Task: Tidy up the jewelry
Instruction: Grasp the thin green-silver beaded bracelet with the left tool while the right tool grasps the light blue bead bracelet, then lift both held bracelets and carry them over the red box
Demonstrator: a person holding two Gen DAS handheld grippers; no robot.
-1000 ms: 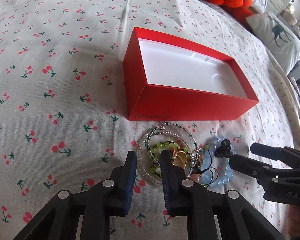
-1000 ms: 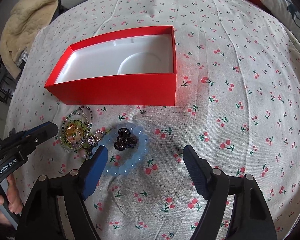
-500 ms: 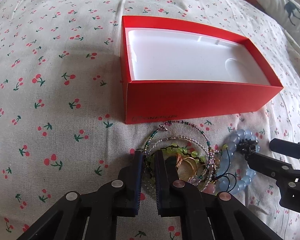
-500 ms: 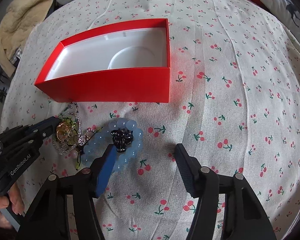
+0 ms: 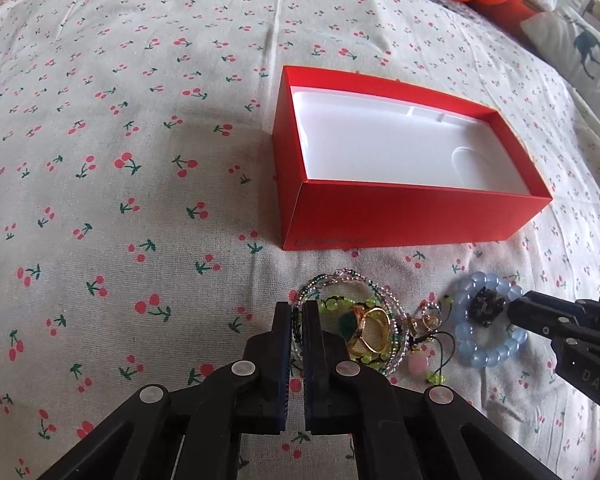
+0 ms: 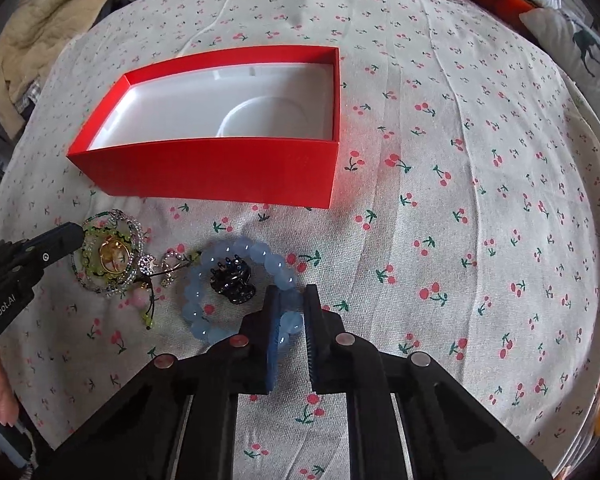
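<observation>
Both grippers point steeply down at the bedspread [image 5: 140, 200]. The left gripper [image 5: 297, 312] is clamped on the beaded necklaces [image 5: 384, 300]; the right gripper [image 6: 291, 304], jaws just closing, pinches the blue bracelet [image 6: 236, 252] before the red box [image 6: 220, 168].

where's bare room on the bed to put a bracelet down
Inside the red box, nothing on its white liner. Bare cherry-print sheet spreads right of the box, and left of it in the left wrist view. It is crowded in front of the box: the tangled bead strands, blue bracelet and black hair clip lie there.
</observation>
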